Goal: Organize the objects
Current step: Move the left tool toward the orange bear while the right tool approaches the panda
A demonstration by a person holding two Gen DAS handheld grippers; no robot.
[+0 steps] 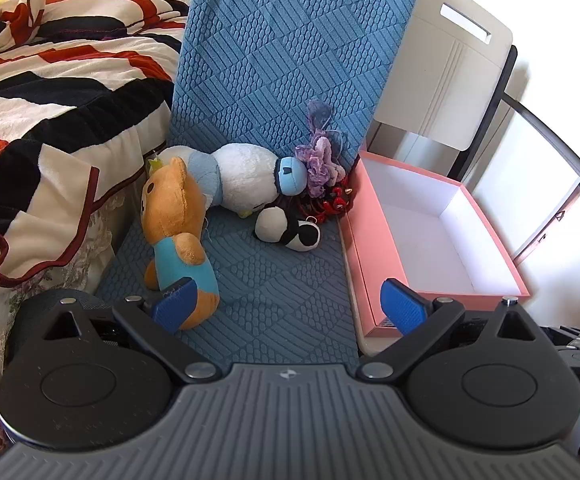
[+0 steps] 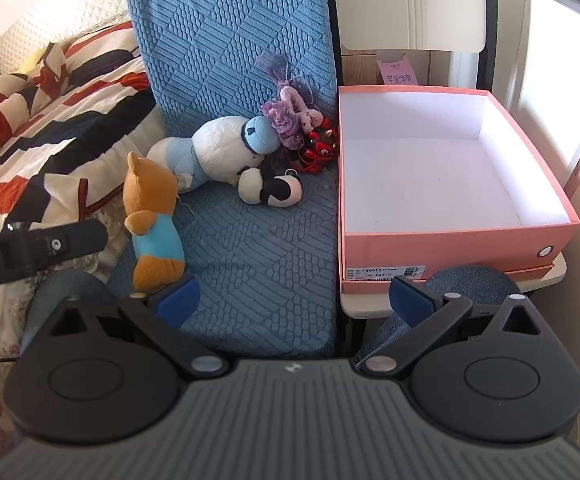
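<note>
**Toys on the chair, box waiting beside them**

Both grippers hang back with their jaws spread wide and nothing between them: the left gripper [image 1: 288,306] faces the chair seat, the right gripper [image 2: 294,300] sits between seat and box. That stance suits a start, I judge, since no toy is in the box [image 2: 450,236] yet.

The box, pink outside and white inside, stands open on a small table just beside the blue chair [image 2: 258,240], so each toy needs only a short carry.

5 things lie on the seat:
- a bear [image 2: 152,220], orange with a blue shirt, nearest the grippers;
- a white plush [image 2: 218,148] with a blue cap, on its side;
- a small panda [image 2: 272,190], touching it;
- a purple toy [image 2: 290,118] and a red charm [image 2: 318,150], against the chair back, beside the box wall.

All look soft and easy to pinch.
</note>
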